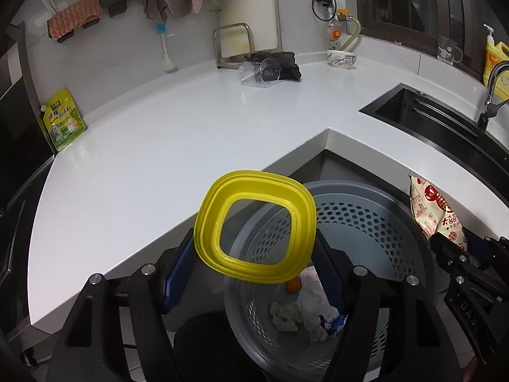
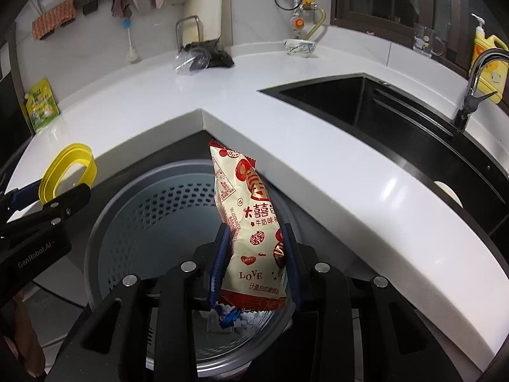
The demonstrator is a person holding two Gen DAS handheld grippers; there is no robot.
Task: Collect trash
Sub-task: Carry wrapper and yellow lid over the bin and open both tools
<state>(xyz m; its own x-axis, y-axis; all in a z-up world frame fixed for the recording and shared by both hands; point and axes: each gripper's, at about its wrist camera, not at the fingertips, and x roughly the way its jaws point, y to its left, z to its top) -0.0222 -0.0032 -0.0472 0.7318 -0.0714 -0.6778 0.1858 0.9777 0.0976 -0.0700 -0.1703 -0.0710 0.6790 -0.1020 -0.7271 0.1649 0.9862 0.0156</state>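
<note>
Left hand-held gripper [image 1: 254, 251] pinches a yellow container lid [image 1: 256, 226] by its opposite edges, jaws set wide to span it, over the grey perforated bin [image 1: 366, 222] so a release should drop it in. Right hand-held gripper [image 2: 256, 261] clamps a cream-and-red snack wrapper [image 2: 251, 222] upright above the same bin, at 3 o'clock of the lid. Crumpled tissue [image 1: 305, 312] already lies inside, below the desk [image 1: 159, 146] corner at 12 o'clock.
</note>
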